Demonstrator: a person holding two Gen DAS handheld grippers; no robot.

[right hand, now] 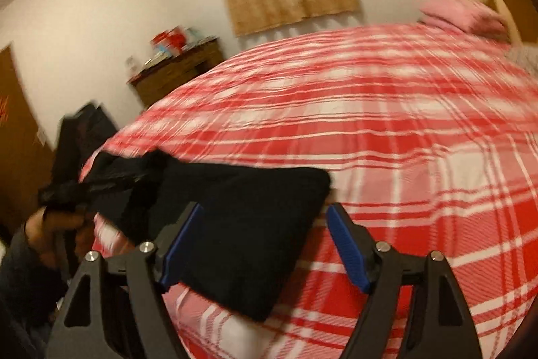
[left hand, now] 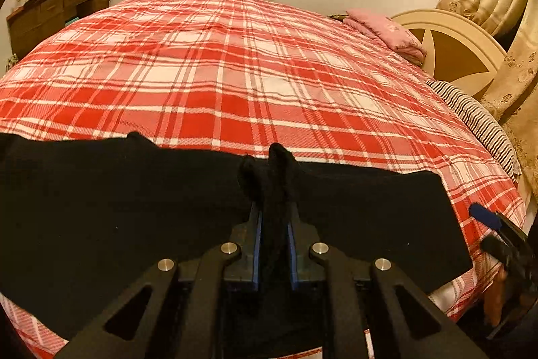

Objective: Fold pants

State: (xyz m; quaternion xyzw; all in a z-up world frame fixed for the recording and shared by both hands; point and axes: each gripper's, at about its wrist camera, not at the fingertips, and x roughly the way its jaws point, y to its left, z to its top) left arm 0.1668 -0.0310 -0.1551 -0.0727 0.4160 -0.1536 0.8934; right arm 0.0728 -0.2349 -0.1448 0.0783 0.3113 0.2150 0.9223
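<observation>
The left gripper [left hand: 274,214] is clamped on a pinched ridge of the black pants [left hand: 101,207], which lie flat along the near edge of the bed [left hand: 235,73] on its red plaid cover. The right gripper [right hand: 264,244] stands apart, its blue pads [right hand: 346,254] on either side of the pants' end without pressing it.
</observation>
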